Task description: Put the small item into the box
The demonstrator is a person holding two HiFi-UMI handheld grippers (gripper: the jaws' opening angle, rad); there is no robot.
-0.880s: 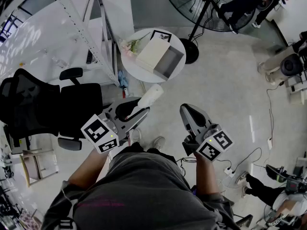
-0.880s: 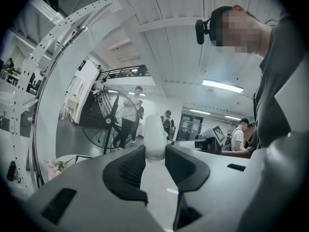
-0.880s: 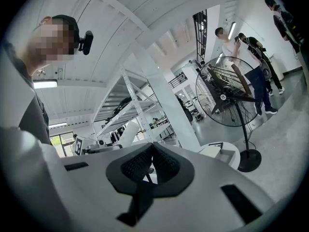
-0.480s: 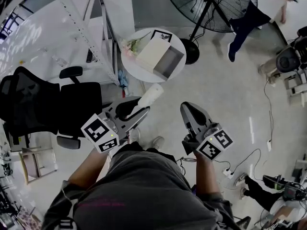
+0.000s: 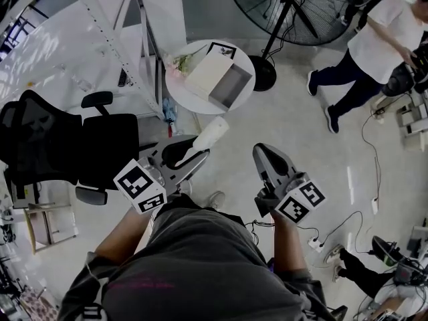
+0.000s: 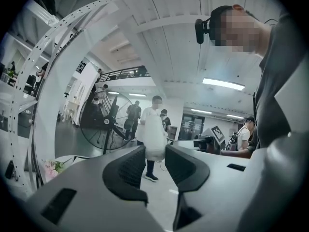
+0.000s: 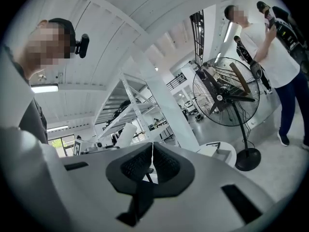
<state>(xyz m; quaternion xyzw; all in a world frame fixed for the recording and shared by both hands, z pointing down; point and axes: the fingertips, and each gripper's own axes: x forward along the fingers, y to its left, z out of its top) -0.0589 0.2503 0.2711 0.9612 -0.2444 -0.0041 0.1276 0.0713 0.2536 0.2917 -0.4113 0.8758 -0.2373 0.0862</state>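
Observation:
The small item, a white roll-shaped thing (image 5: 210,134), sticks out forward from my left gripper (image 5: 196,150), whose jaws are shut on it. In the left gripper view the white item (image 6: 154,141) fills the gap between the two dark pads. The box (image 5: 223,80) lies open on a small round white table (image 5: 182,96) ahead of me, cream lid to the left and grey inside to the right. Both grippers hang well short of the table, over the floor. My right gripper (image 5: 261,154) is shut with nothing in it; its pads meet in the right gripper view (image 7: 152,154).
A black office chair (image 5: 67,146) stands at the left beside a white metal rack (image 5: 114,39). A big floor fan (image 5: 287,5) stands behind the table. A person in a white shirt (image 5: 381,32) walks at the top right. Flowers (image 5: 179,64) and a picture frame (image 5: 225,49) share the table.
A person in a white shirt has come into view at the top right. Both grippers and the white item have stayed almost where they were.

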